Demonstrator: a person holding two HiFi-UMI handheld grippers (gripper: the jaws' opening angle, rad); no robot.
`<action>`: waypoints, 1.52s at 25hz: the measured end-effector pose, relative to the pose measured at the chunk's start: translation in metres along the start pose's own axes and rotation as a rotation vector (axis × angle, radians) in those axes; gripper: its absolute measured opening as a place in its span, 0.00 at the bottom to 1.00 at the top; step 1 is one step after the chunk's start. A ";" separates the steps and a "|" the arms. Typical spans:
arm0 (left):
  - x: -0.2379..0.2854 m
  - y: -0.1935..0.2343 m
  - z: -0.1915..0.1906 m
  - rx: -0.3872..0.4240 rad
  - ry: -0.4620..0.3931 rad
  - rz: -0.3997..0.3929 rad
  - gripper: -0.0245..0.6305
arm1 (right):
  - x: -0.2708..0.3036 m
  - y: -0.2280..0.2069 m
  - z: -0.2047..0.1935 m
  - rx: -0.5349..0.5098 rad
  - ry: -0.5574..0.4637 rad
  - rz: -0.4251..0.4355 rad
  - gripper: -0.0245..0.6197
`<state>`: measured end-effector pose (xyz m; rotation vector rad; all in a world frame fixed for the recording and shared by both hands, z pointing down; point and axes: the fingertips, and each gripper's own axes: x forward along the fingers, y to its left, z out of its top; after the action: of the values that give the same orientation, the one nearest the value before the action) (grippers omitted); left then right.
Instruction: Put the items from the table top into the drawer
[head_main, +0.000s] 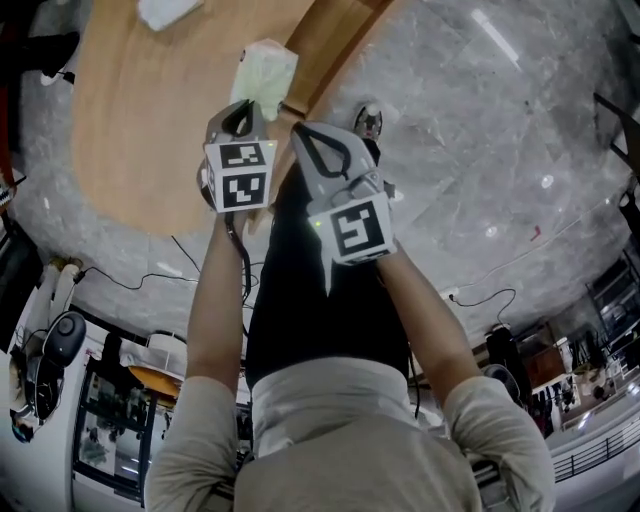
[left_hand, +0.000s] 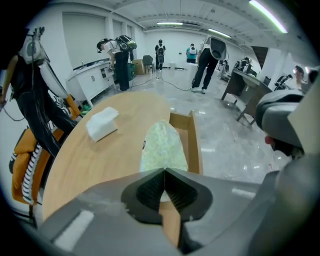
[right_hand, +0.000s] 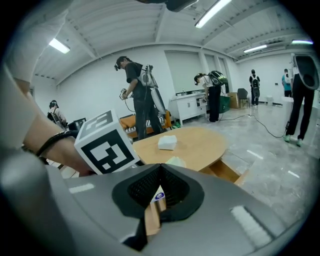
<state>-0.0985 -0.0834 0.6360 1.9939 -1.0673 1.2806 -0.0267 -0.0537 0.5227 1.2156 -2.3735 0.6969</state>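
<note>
Both forearms reach forward side by side from pale sleeves, holding the two grippers close together above the rounded edge of a wooden desk (head_main: 150, 140). The left gripper (head_main: 240, 108) tips steeply down toward the desktop, and its fingers (left_hand: 150, 187) are pressed together with nothing between them. The right gripper (head_main: 303, 133) sits just beside it at a shallower angle, looking across the room. Its fingers (right_hand: 172, 187) also meet at the tips and hold nothing. Just ahead of the left gripper, a pale green packet (left_hand: 162, 147) lies flat on the desk near its edge. Its long axis runs straight away from the gripper, parallel to the side wall of the open drawer (left_hand: 193, 142) just to its right. Whether packet and drawer wall touch cannot be made out. A white pack (left_hand: 102, 123) rests further in on the desk, well apart from the packet. Several people stand in the room beyond.
</note>
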 end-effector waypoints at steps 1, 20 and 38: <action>0.003 -0.007 0.005 0.007 0.000 -0.011 0.07 | -0.004 -0.007 -0.001 0.012 -0.003 -0.010 0.05; 0.069 -0.074 0.071 0.105 0.020 -0.047 0.07 | -0.037 -0.109 -0.022 0.152 -0.001 -0.099 0.05; 0.139 -0.078 0.124 0.140 0.025 -0.037 0.07 | 0.021 -0.215 -0.028 0.184 -0.031 -0.159 0.05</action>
<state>0.0606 -0.1822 0.7115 2.0840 -0.9476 1.3904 0.1424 -0.1584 0.6114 1.4828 -2.2453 0.8635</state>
